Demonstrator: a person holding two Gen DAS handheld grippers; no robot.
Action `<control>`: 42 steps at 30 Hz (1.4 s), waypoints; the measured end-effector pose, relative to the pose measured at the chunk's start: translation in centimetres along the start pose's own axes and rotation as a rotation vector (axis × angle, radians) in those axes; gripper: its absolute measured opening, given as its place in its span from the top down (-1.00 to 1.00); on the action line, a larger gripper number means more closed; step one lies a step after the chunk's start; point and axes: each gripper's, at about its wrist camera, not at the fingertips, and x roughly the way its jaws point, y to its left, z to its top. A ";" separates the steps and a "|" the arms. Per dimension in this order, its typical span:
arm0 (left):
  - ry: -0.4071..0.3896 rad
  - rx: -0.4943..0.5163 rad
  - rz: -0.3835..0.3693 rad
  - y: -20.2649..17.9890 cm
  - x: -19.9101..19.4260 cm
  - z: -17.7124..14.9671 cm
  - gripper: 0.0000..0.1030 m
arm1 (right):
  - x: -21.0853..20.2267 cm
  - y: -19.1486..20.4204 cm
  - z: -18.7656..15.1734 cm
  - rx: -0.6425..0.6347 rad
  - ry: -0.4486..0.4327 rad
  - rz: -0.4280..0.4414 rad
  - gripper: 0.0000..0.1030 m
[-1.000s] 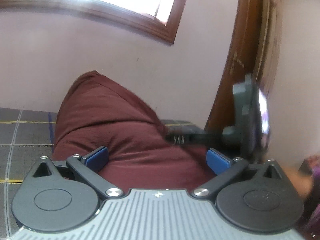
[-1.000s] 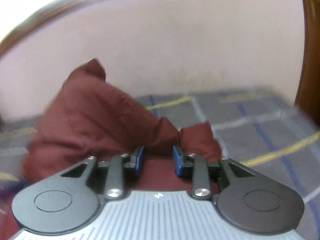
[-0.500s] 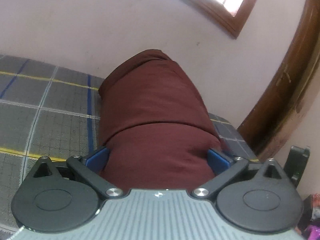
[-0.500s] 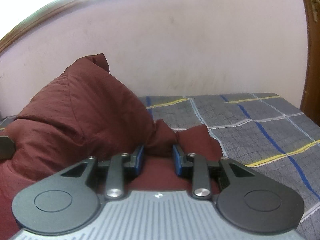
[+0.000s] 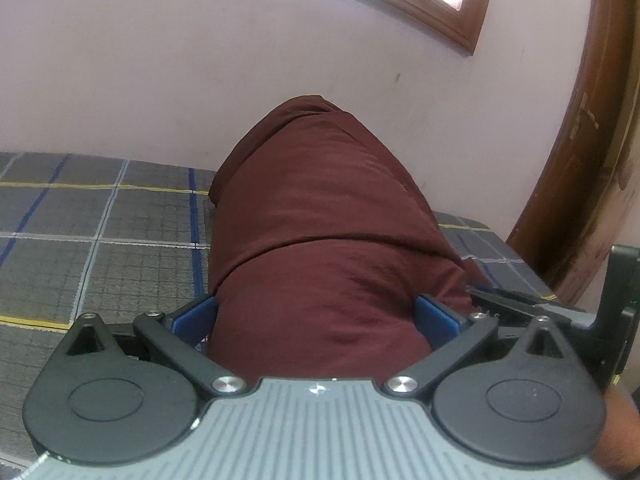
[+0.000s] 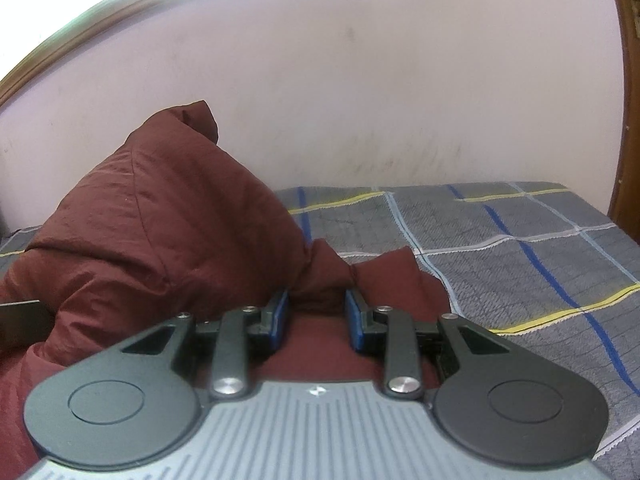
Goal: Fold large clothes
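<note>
A dark maroon garment (image 5: 320, 216) lies bunched in a tall heap on a grey plaid bedsheet (image 5: 100, 236). My left gripper (image 5: 316, 316) is wide open, its blue pads on either side of the near end of the heap. In the right wrist view the garment (image 6: 152, 220) rises at the left. My right gripper (image 6: 316, 312) is partly closed with a fold of the cloth between its blue pads; a gap still shows between the pads. The right gripper's body (image 5: 592, 312) shows at the right edge of the left wrist view.
A pale pink wall (image 5: 200, 60) stands right behind the bed. A wooden window frame (image 5: 440, 16) is high on it. A brown wooden door frame (image 5: 580, 160) is at the right. The bedsheet (image 6: 520, 248) stretches to the right of the garment.
My left gripper has swung from the door side toward the bed and dropped its aim, so the garment sits centred between its open pads. My right gripper holds nearly still.
</note>
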 end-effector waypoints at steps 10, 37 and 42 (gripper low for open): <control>0.013 0.027 0.029 -0.3 0.0 0.0 -1.00 | -1.7 -0.5 0.4 0.002 0.005 0.009 0.42; 0.020 0.045 0.048 -0.7 0.0 0.0 -1.00 | -9.5 -1.1 -4.9 -0.101 0.001 -0.083 -0.68; 0.039 0.052 0.032 -0.4 0.1 0.3 -1.00 | -8.9 -3.0 -5.8 0.019 0.022 0.003 -0.82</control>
